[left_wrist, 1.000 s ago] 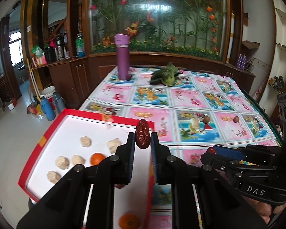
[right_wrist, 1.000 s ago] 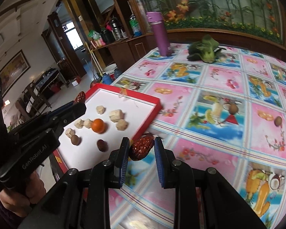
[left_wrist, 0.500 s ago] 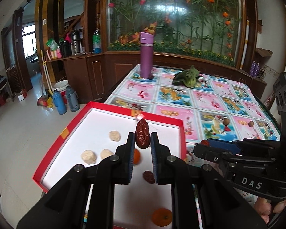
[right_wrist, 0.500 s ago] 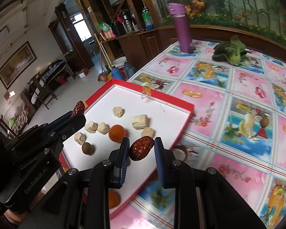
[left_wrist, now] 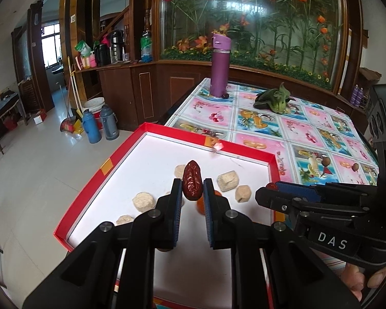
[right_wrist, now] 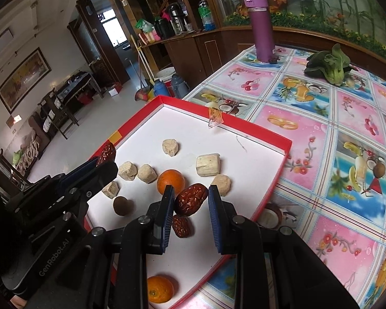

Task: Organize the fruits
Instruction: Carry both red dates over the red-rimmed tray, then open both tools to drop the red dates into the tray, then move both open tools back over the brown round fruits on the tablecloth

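Observation:
My left gripper [left_wrist: 192, 193] is shut on a red date [left_wrist: 192, 184], held above the red-rimmed white tray [left_wrist: 167, 130]. My right gripper [right_wrist: 190, 200] is shut on another red date [right_wrist: 190, 199], also above the tray [right_wrist: 280, 177]. The right gripper shows at the right in the left wrist view [left_wrist: 275, 193], the left gripper at the left in the right wrist view [right_wrist: 104, 161]. In the tray lie two oranges [right_wrist: 170, 181] [right_wrist: 160, 292], a third date [right_wrist: 182, 226], a brown round fruit [right_wrist: 123, 205] and several beige chunks [right_wrist: 208, 164].
The table has a fruit-print cloth [right_wrist: 347, 139]. A purple flask [right_wrist: 261, 25] and a green leafy vegetable [right_wrist: 329, 64] stand at its far end. Two small brown fruits [left_wrist: 326, 161] [left_wrist: 355, 166] lie on the cloth at the right. The tray overhangs the table's left edge.
Both grippers have moved left over the tray, each still holding its date. The tray's fruits now sit right under the fingers.

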Demonstrator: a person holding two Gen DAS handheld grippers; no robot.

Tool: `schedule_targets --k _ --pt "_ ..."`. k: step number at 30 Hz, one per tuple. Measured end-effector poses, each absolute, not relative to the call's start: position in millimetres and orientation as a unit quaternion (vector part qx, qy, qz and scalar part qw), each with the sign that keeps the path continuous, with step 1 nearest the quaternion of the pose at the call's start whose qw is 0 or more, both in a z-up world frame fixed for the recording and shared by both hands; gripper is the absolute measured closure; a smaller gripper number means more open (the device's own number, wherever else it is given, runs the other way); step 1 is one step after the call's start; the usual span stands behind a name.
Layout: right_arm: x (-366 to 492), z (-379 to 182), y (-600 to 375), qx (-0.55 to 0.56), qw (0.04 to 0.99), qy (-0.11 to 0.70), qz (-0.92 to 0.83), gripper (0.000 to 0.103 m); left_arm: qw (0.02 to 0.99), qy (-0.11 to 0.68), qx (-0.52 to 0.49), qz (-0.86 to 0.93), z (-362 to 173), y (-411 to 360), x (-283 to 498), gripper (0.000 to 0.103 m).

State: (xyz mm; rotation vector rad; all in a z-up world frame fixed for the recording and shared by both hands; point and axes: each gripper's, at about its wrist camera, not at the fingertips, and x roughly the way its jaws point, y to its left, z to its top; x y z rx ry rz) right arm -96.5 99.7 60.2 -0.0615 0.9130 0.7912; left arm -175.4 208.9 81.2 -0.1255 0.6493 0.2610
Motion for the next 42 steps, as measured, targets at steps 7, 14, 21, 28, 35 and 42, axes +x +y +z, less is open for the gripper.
schedule_targets --k 7,14,21,28,35,42 --pt "-82.1 44.1 96.2 -0.032 0.836 0.435 0.333 0.078 0.931 0.332 -0.065 0.134 70.2 222.8 -171.7 0.085" --pt "-68.5 27.0 97.6 -0.009 0.821 0.466 0.330 0.078 0.919 0.352 -0.074 0.163 56.0 252.4 -173.4 0.085" --pt "-80.6 28.3 104.1 -0.014 0.810 0.469 0.351 0.078 0.912 0.368 -0.069 0.164 45.1 253.2 -167.2 0.085" --pt "-83.6 23.1 110.0 -0.018 0.797 0.485 0.361 0.077 0.910 0.385 -0.067 0.142 39.0 238.7 -162.1 0.085" --pt "-81.6 36.4 90.5 -0.004 0.804 0.468 0.366 0.077 0.898 0.407 -0.077 0.148 34.8 234.4 -157.4 0.084" --pt "-71.2 47.9 57.2 0.026 0.817 0.452 0.358 0.074 0.896 0.407 -0.075 0.160 41.2 222.5 -156.4 0.047"
